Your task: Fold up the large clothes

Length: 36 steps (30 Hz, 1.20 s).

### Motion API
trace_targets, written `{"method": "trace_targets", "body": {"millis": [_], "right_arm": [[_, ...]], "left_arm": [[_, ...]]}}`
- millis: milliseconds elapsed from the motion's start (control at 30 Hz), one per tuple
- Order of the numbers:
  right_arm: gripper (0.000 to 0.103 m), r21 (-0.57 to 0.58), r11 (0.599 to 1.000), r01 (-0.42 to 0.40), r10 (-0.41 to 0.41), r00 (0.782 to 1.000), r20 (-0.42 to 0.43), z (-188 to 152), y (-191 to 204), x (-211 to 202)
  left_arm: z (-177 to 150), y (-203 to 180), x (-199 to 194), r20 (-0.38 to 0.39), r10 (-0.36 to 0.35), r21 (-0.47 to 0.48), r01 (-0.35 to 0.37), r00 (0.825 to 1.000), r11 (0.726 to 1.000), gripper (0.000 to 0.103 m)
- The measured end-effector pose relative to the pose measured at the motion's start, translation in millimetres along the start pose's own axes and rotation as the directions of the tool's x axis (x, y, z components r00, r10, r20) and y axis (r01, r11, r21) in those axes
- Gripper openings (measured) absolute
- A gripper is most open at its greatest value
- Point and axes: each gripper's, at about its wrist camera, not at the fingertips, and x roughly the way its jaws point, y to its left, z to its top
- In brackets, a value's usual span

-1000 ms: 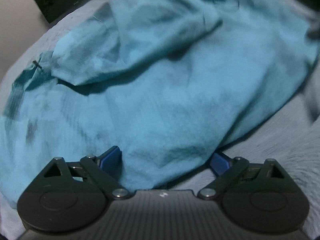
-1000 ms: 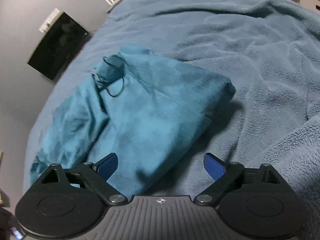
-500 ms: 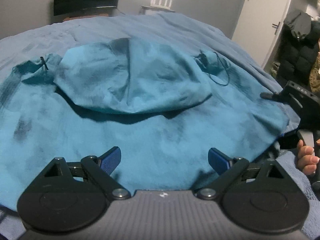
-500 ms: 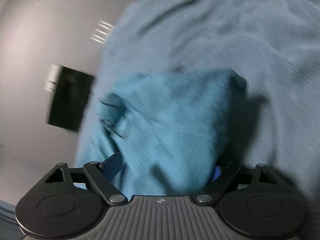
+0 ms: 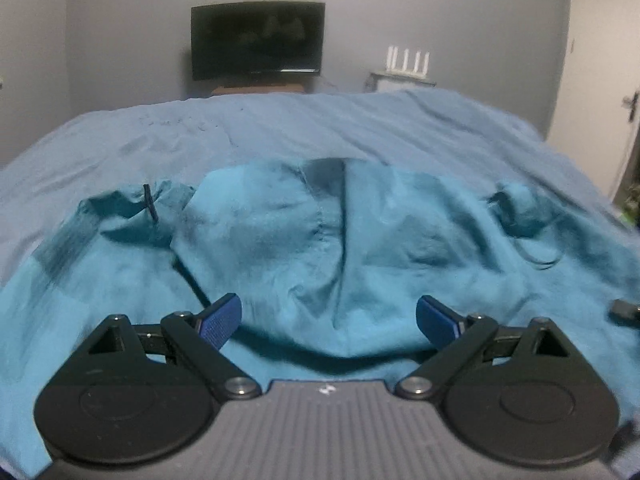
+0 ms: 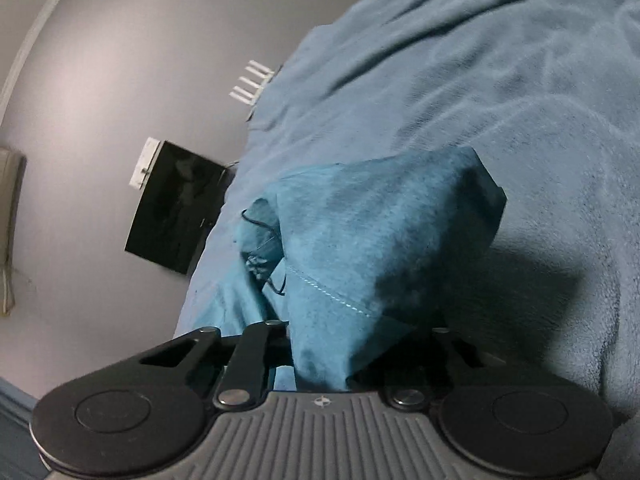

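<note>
On the bed [image 5: 280, 128] lies the shirt [image 5: 360, 248], its corner pinched in the right tongs [image 6: 324, 360] that just closed, left tongs [image 5: 328, 320] apart over it, so next comes lifting that corner across.

- The right claw [image 6: 320, 360] has just closed its jaws on a corner of the teal garment [image 6: 380, 240].
- Garment bunches up off the blue bed [image 6: 520, 100].
- A dark screen [image 6: 176, 208] hangs left of the garment.
</note>
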Motion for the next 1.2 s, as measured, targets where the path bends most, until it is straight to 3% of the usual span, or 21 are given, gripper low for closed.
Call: {"method": "trace_targets", "body": {"millis": [100,200,333,533,667,733,833,933,1000,1100,1200], "right_arm": [[0.018,-0.018,1.000,-0.015,0.015,1.000,-0.006,1.5,5.7,-3.1],[0.018,-0.063,0.998,-0.024,0.024,1.000,-0.009,3.6,8.6,-8.7],[0.018,-0.212,0.976,-0.055,0.055,0.998,-0.009,-5.2,33.8,-15.4],[0.018,-0.506,0.848,-0.157,0.161,0.986,-0.037,-34.1,88.8,-29.3],[0.018,-0.644,0.748,-0.162,0.177,0.983,-0.042,-53.6,115.4,-42.8],[0.018,-0.651,0.745,-0.148,0.165,0.986,-0.034,-53.8,119.4,-46.7],[0.017,-0.620,0.775,-0.125,0.141,0.990,-0.023,-47.5,115.6,-49.2],[0.016,-0.604,0.788,-0.117,0.132,0.991,-0.019,-49.2,114.8,-54.9],[0.016,-0.622,0.773,-0.122,0.138,0.990,-0.023,-52.5,115.8,-49.7],[0.016,-0.670,0.732,-0.126,0.147,0.989,-0.026,-60.5,120.1,-51.7],[0.016,-0.704,0.699,-0.126,0.147,0.989,-0.031,-67.6,123.7,-59.2]], "left_arm": [[-8.9,-10.4,28.8,-0.098,0.081,0.081,-0.074,0.992,0.994,0.095],[-31.9,-11.3,49.6,-0.160,0.107,0.129,-0.087,0.981,0.988,0.095],[-41.9,-12.6,60.2,-0.153,0.115,0.157,-0.091,0.982,0.983,0.095],[-48.0,-16.1,62.2,-0.125,0.128,0.187,-0.103,0.984,0.977,0.096],[-42.6,-11.2,53.1,-0.126,0.092,0.147,-0.074,0.988,0.986,0.093],[-37.1,-2.4,35.2,-0.113,0.028,0.086,-0.018,0.993,0.996,0.093],[-20.8,7.1,4.8,-0.032,-0.040,0.028,0.041,0.999,0.999,0.093],[-6.4,6.6,5.9,0.060,0.035,0.061,-0.039,0.998,0.997,0.093],[-3.8,6.8,26.3,0.050,0.076,0.072,-0.080,0.996,0.994,0.093],[-12.2,3.8,55.7,-0.036,0.091,0.082,-0.088,0.995,0.993,0.093],[-28.7,-10.4,75.3,-0.061,0.116,0.192,-0.102,0.991,0.976,0.092]]}}
